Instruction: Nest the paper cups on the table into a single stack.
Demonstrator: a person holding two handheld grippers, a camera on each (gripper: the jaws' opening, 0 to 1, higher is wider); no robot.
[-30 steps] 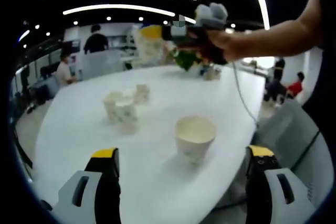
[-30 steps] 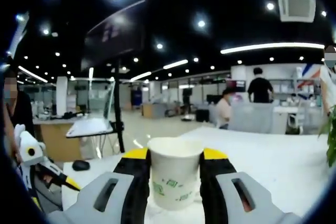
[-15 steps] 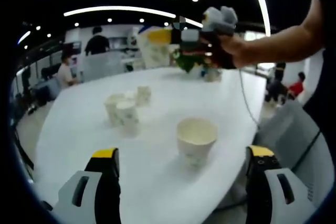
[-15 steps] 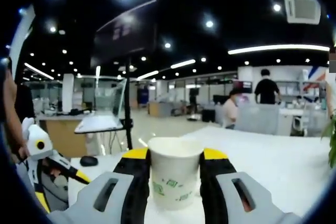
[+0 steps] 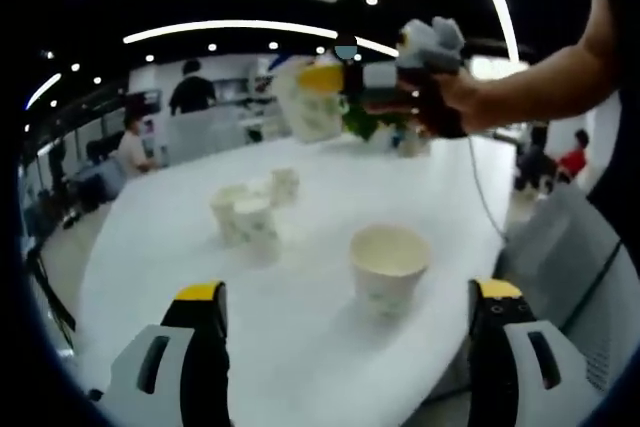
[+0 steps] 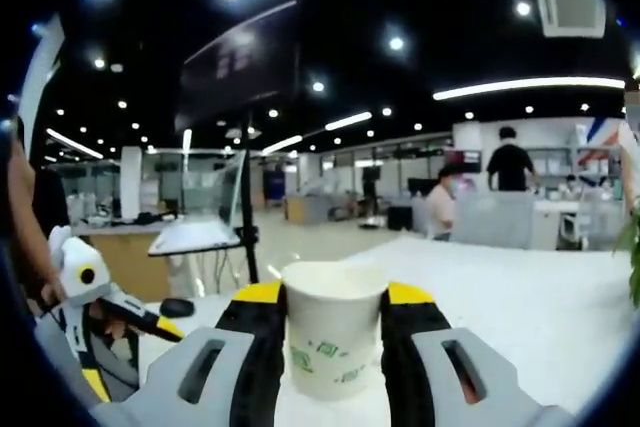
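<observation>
Paper cup (image 6: 333,332), white with a small green print low on its side, sits upright between the yellow-tipped jaws of the right hand-held gripper (image 6: 333,319), pinched on both sides and raised above the white table (image 6: 520,297). In the left gripper view that same held cup (image 5: 308,105) shows high up, carried by a person's hand (image 5: 455,107), its outline a bit blurred.

Down on the table (image 5: 160,237), a lone cup (image 5: 389,269) stands upright with its mouth open, near the edge, right between the jaws of the left hand-held gripper (image 5: 350,297), which stand spread wide and grasp nothing. Further back, a cluster of cups (image 5: 250,213) stands close together; just how many is hard to make out, they overlap and blur. The green print on the lone cup is too faint to read.
</observation>
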